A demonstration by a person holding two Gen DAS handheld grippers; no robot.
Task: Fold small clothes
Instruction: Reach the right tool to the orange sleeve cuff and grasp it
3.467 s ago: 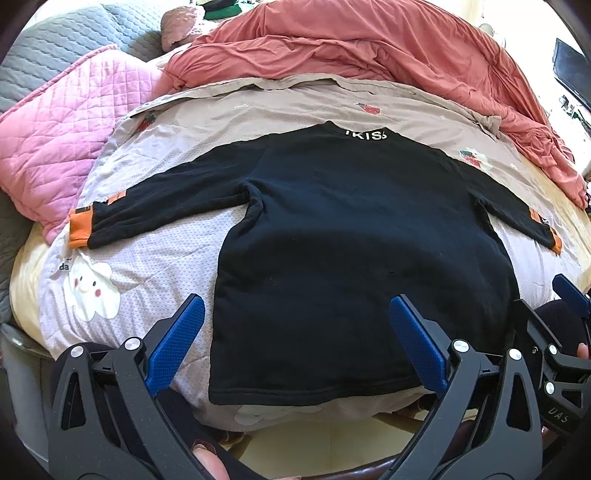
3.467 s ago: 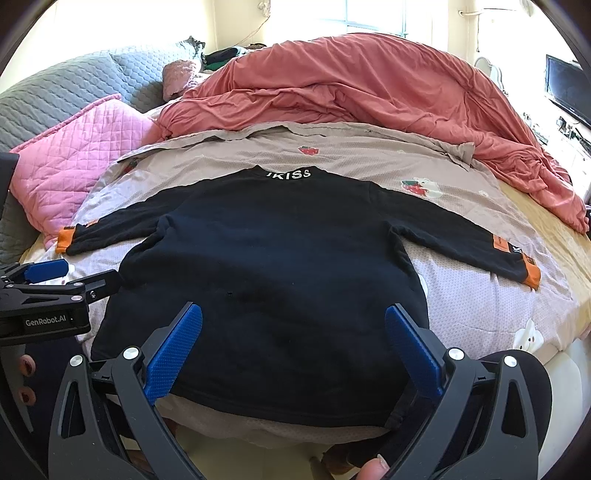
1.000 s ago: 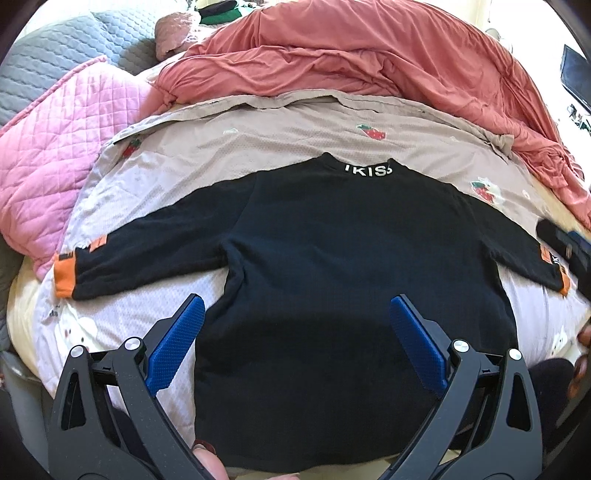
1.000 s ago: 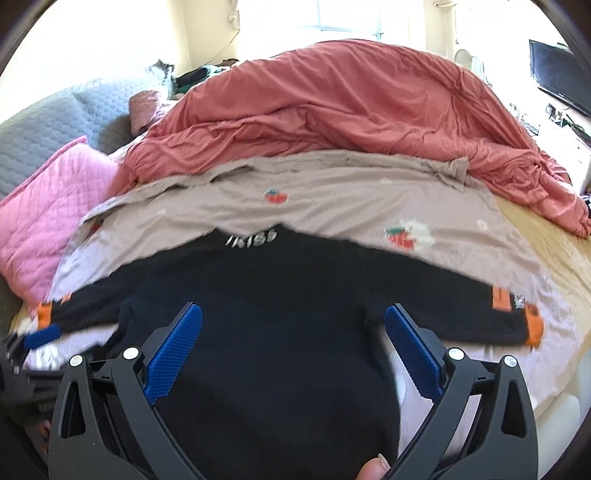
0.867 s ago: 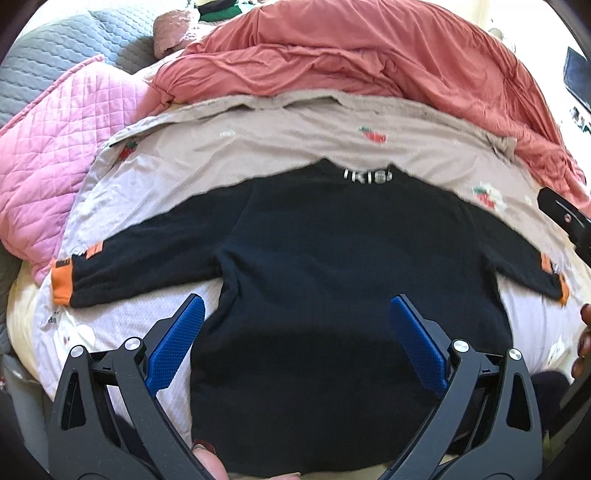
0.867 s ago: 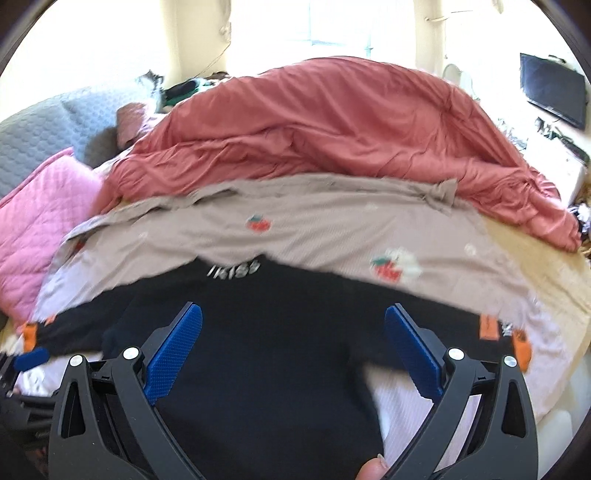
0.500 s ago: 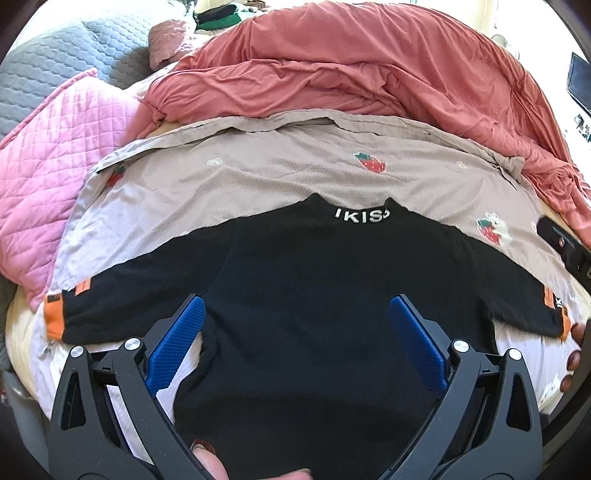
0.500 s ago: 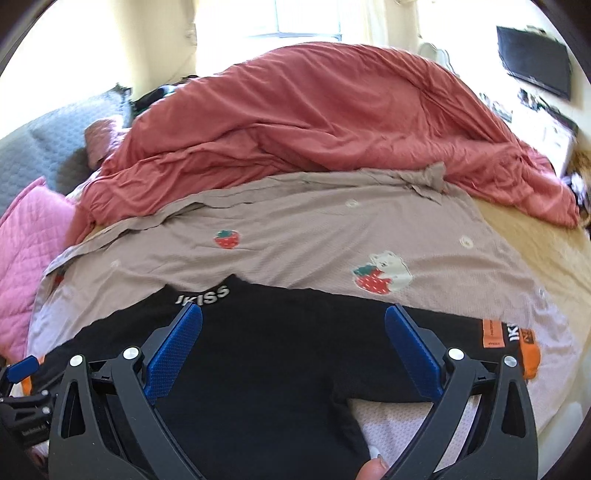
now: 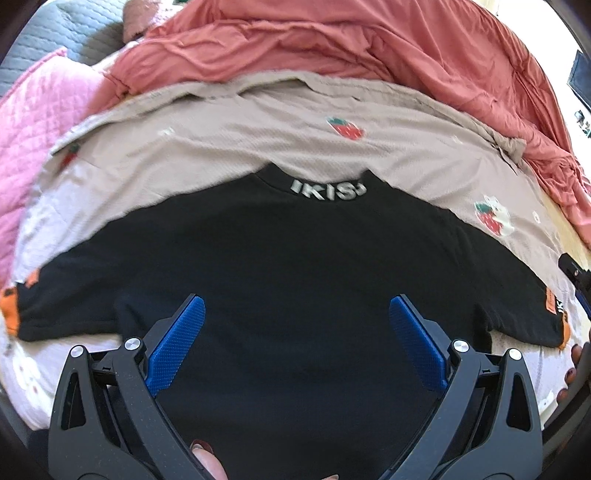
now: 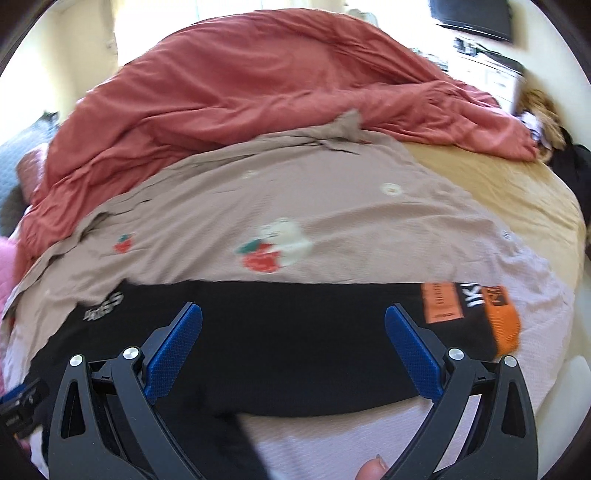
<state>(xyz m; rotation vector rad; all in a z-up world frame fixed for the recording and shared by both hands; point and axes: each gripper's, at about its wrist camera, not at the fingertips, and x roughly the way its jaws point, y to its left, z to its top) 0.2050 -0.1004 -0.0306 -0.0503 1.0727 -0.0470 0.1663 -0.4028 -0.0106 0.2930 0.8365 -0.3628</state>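
Note:
A black long-sleeved top (image 9: 288, 266) with a lettered white collar and orange cuffs lies flat, back up, on a beige strawberry-print sheet (image 9: 258, 140). My left gripper (image 9: 295, 325) is open and empty above the middle of the top's body. My right gripper (image 10: 291, 332) is open and empty above the right sleeve (image 10: 332, 332), whose orange cuff (image 10: 504, 325) lies just right of the right finger. The right gripper's edge shows in the left wrist view (image 9: 578, 280), and the left gripper's edge shows in the right wrist view (image 10: 22, 406).
A rumpled red duvet (image 9: 332, 44) lies behind the sheet. A pink quilted pillow (image 9: 26, 122) is at the left. Bare tan mattress (image 10: 498, 195) shows at the right, with a TV (image 10: 472, 14) and cabinet beyond.
Both grippers have moved forward over the top. The right gripper has swung right, from the body to above the right sleeve. Both stay open.

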